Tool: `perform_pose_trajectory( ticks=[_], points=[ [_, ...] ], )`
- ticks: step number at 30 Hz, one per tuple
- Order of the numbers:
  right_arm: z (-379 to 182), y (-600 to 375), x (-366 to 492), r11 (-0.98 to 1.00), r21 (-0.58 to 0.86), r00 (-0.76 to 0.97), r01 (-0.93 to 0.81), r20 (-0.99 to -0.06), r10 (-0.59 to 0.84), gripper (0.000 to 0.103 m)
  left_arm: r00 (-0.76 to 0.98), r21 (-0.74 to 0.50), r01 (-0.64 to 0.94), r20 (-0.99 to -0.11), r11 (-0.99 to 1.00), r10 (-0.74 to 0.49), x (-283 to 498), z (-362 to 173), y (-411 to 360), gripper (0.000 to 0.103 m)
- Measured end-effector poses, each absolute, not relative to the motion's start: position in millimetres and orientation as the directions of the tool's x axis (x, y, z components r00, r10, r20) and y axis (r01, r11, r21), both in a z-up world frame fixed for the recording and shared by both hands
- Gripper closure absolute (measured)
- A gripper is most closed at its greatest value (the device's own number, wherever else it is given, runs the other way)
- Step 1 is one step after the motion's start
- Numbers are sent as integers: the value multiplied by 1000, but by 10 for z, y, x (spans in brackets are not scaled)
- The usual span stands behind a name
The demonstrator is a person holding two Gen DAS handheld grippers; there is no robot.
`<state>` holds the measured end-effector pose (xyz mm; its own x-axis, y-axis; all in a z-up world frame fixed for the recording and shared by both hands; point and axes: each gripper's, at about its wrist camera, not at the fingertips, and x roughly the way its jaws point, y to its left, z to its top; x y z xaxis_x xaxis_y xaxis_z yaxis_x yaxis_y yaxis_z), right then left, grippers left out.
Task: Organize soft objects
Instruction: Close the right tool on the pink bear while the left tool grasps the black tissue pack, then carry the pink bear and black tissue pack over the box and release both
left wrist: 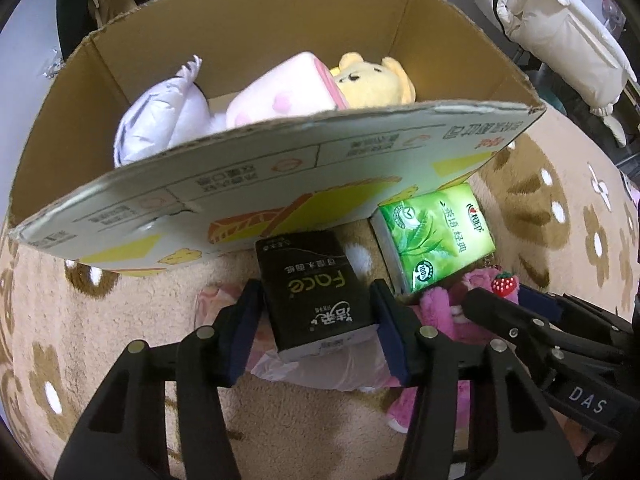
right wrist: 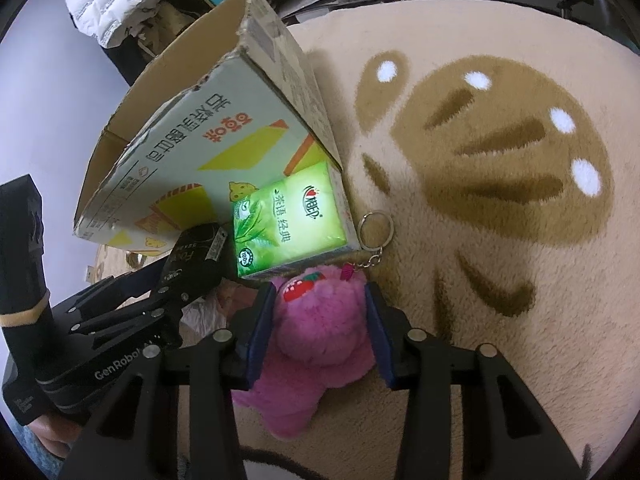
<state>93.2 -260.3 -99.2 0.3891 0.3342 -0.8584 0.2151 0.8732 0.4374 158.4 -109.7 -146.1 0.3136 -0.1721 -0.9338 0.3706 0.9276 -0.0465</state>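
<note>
My left gripper (left wrist: 318, 312) is shut on a black tissue pack (left wrist: 316, 292), held above the rug just before the cardboard box (left wrist: 280, 168). The box holds a white plush (left wrist: 160, 120), a pink plush (left wrist: 284, 94) and a yellow bear (left wrist: 372, 82). A green tissue pack (left wrist: 434, 236) lies on the rug against the box, also in the right wrist view (right wrist: 290, 222). My right gripper (right wrist: 320, 308) has its pads against both sides of a pink strawberry bear plush (right wrist: 316, 336) lying on the rug. The left gripper (right wrist: 176, 280) with the black pack (right wrist: 196, 252) shows at its left.
A tan rug with brown flower patterns (right wrist: 500, 160) covers the floor. A clear plastic-wrapped pink item (left wrist: 320, 364) lies under the left gripper. A keyring (right wrist: 376, 226) hangs from the pink plush. White padded jackets (left wrist: 560, 32) and clutter stand behind the box.
</note>
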Motion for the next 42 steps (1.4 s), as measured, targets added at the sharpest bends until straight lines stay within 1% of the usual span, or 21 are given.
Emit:
perform_pose_trajectory(
  ticks=[6, 10, 13, 17, 21, 24, 32, 36, 40, 42],
  points=[
    [-840, -2482, 885, 900, 405, 445, 162, -844, 300, 61, 372, 4, 371, -917, 929, -145, 1472, -1262, -962, 53],
    [-737, -2513, 831, 895, 416, 480, 159, -825, 298, 62, 407, -11, 347, -899, 938, -161, 1420, -1106, -814, 54],
    [-671, -2551, 784, 889, 429, 505, 162, -810, 299, 62, 456, 10, 330, -877, 944, -150, 1347, -971, -716, 55],
    [-541, -2560, 716, 868, 475, 551, 144, -767, 329, 62, 494, 24, 312, -858, 950, -141, 1292, -816, -628, 55],
    [-388, -2559, 666, 871, 475, 590, 124, -741, 321, 62, 550, 55, 299, -826, 953, -125, 1207, -651, -554, 55],
    [-215, -2498, 637, 879, 469, 628, 89, -711, 316, 62, 553, 38, 286, -823, 958, -132, 1175, -529, -516, 55],
    [227, -2405, 668, 897, 442, 700, 26, -648, 299, 62, 701, 93, 242, -705, 966, -108, 1074, 216, -354, 54],
    [397, -2418, 738, 890, 455, 725, -1, -613, 314, 62, 757, 142, 204, -650, 969, -64, 1081, 502, -276, 54],
    [535, -2425, 838, 891, 453, 745, -22, -587, 317, 61, 780, 128, 191, -621, 973, -72, 1212, 703, -198, 54],
    [610, -2416, 931, 894, 447, 755, -30, -576, 313, 61, 781, 118, 186, -620, 975, -74, 1324, 724, -175, 54]
  ],
)
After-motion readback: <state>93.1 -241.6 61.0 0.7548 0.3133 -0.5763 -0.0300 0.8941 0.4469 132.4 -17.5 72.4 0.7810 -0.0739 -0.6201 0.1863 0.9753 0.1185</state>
